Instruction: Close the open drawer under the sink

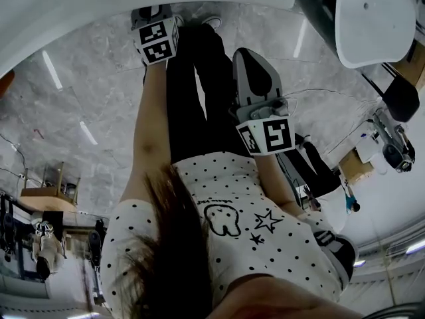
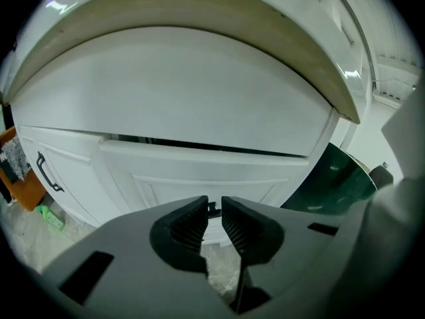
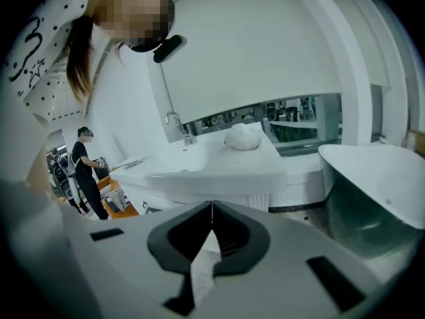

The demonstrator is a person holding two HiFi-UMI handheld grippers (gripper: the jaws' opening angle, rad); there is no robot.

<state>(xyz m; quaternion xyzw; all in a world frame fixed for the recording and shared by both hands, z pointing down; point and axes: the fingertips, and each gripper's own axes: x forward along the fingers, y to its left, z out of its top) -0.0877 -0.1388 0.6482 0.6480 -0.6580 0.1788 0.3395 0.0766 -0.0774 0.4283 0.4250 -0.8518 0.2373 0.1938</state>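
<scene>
In the left gripper view the white drawer front (image 2: pixel 206 168) sits under the curved counter edge (image 2: pixel 199 18), with a dark slit along its top. Its small dark handle (image 2: pixel 212 209) shows beyond the jaws. My left gripper (image 2: pixel 214 216) points at that front from a short way off; its ribbed pads (image 2: pixel 192 228) stand a narrow gap apart with nothing between them. My right gripper (image 3: pixel 211 206) has its tips together and holds nothing; it faces the white sink basin (image 3: pixel 199 161) with its faucet (image 3: pixel 176 125). From the head view, both grippers (image 1: pixel 151 15) (image 1: pixel 251 57) hang in front of the person's legs.
A cabinet door with a dark handle (image 2: pixel 48 171) is left of the drawer, and an orange object (image 2: pixel 16 171) stands beyond it. A dark green tub (image 2: pixel 339 185) is at the right. A white tub (image 3: pixel 375 178) and a person in black (image 3: pixel 83 171) appear in the right gripper view.
</scene>
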